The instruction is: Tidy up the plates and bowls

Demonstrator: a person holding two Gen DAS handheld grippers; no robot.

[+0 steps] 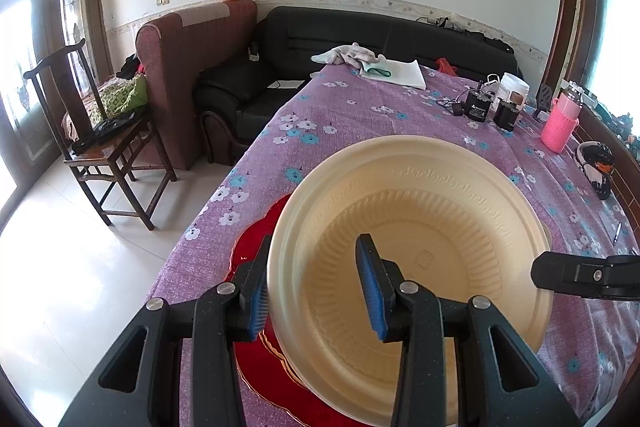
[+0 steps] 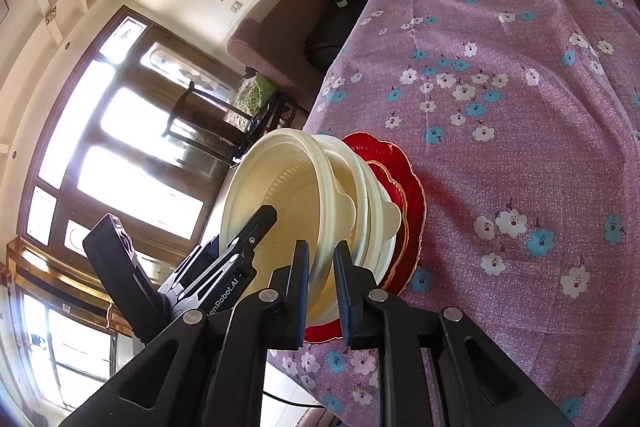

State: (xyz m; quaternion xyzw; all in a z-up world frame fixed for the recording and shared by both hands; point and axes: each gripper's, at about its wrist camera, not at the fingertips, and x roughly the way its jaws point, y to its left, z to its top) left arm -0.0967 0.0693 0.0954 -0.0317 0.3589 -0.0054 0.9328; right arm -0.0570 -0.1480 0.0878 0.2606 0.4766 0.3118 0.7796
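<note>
Left view: the cream bowl fills the lower centre, tilted above the red plate; its rim is straddled by the half-wide left gripper, pad contact unclear.
Right view: the bowl's rim is pinched at lower centre by the nearly closed right gripper, above stacked bowls.
Risk: the thin rim could slip and the bowl be dropped off the table edge.

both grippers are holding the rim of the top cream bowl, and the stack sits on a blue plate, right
Not quite: the plate under the stack is red, not blue, as the right wrist view shows. The rest holds: the left gripper and right gripper both grip the top cream bowl's rim.
</note>
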